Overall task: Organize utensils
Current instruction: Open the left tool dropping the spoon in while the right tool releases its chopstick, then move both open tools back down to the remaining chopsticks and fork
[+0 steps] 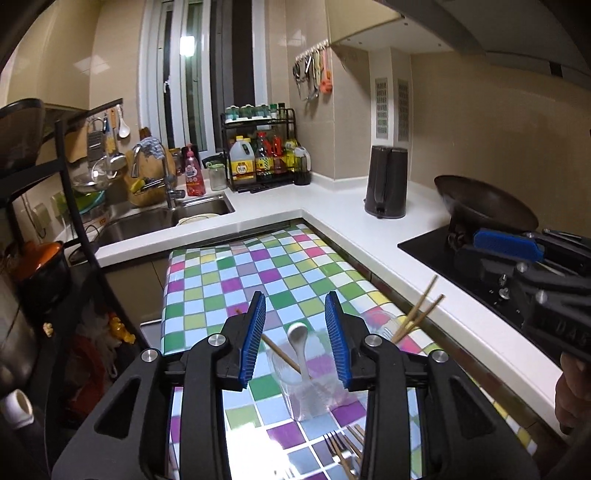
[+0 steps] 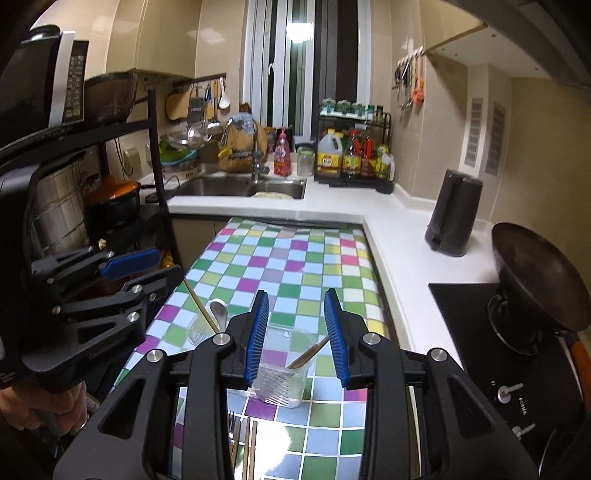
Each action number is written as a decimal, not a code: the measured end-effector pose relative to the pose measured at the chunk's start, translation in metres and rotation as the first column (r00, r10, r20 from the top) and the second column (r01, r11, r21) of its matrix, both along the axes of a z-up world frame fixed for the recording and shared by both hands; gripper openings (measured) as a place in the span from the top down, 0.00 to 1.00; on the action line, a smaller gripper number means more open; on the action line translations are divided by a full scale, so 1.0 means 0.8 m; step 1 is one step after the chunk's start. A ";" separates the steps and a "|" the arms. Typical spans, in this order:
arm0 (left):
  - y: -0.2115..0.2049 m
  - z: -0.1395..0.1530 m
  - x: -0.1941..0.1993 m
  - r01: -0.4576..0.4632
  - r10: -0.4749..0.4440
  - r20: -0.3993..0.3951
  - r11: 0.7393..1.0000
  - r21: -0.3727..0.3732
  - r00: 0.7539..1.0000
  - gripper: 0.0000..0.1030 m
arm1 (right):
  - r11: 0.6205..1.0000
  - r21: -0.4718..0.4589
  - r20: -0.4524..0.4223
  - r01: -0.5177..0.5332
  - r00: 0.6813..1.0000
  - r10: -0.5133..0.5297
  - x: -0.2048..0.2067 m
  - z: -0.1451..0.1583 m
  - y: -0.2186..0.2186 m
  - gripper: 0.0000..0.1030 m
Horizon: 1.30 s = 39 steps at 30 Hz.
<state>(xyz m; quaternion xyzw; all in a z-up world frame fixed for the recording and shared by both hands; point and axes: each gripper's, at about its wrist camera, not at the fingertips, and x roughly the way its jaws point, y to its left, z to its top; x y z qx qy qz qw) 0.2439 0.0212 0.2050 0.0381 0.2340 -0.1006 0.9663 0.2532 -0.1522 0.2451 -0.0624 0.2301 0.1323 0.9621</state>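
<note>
On the left, our left gripper hangs with jaws parted, gripping nothing, right over the clear cup that already stands a white spoon and a chopstick upright, sorted by type, we judge. To the right, our right gripper frames a second cup holding wooden handles, jaws apart, empty. A fork and chopsticks wait on the checked table, nearest us.

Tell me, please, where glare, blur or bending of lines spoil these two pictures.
Left wrist view: the window lamp reflection blows out; glare whitens the checked tablecloth near the bottom edge; the counter edge bows. Right wrist view: the window glares; the wok is soft; corners go dark.
</note>
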 end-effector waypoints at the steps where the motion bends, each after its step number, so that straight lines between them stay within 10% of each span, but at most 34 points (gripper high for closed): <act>1: 0.001 0.000 -0.012 -0.004 0.004 0.008 1.000 -0.007 1.000 0.67 | 1.000 0.012 0.017 0.000 1.000 0.000 -0.012 0.005 -0.004 0.69; 11: 0.003 -0.070 -0.115 -0.082 0.081 -0.010 0.995 -0.051 0.997 0.66 | 0.996 0.091 0.060 0.012 0.998 -0.018 -0.111 -0.031 -0.038 0.68; 23: 0.008 -0.209 -0.191 -0.158 0.108 -0.269 0.972 -0.174 0.957 0.67 | 0.986 0.165 -0.168 0.030 0.986 -0.002 -0.169 -0.189 -0.059 0.91; 30: -0.015 -0.259 -0.226 -0.177 0.123 -0.287 0.969 -0.171 0.950 0.75 | 0.989 0.143 -0.294 0.035 0.956 0.008 -0.182 -0.295 -0.058 0.90; 39: -0.034 -0.278 -0.229 -0.180 0.129 -0.302 0.972 -0.149 0.945 0.75 | 0.986 0.167 -0.307 0.006 0.951 0.046 -0.180 -0.319 -0.051 0.88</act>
